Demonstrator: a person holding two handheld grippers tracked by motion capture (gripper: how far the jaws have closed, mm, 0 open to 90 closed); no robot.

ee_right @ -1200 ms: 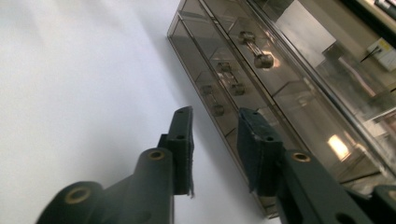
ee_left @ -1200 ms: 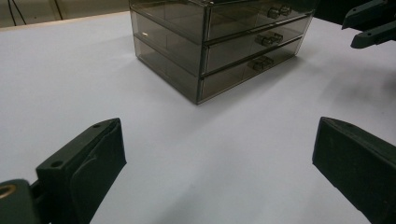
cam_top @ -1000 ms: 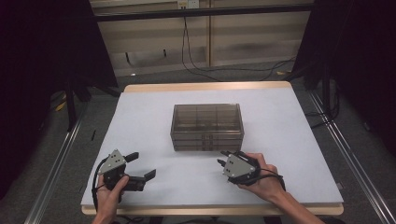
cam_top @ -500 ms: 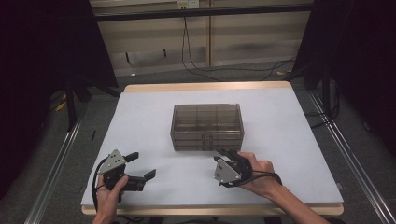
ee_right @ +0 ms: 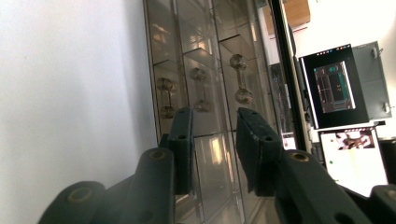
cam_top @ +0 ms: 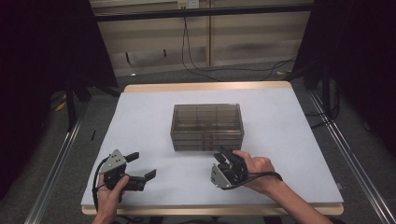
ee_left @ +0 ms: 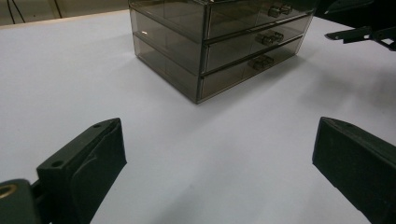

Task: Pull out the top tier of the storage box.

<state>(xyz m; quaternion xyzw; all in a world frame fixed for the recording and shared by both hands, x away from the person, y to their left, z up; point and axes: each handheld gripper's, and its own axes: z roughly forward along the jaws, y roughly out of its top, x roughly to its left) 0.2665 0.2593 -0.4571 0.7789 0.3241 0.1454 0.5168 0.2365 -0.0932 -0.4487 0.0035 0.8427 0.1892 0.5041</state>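
Here the right claw [cam_top: 223, 156], slightly parted, faces the 3-drawer box [cam_top: 207, 126]; left claw [cam_top: 141, 165] gapes wide.

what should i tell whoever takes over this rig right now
Left gripper: jaws wide open, nothing held, low over the table's near left corner.
Right gripper: rolled on its side, jaws part open with a narrow gap, empty, pointed at the drawer handles.
Drawer box: centre of the table, all three drawers closed.
Done: nothing opened or gripped.
Left: probably closing on a handle and pulling.
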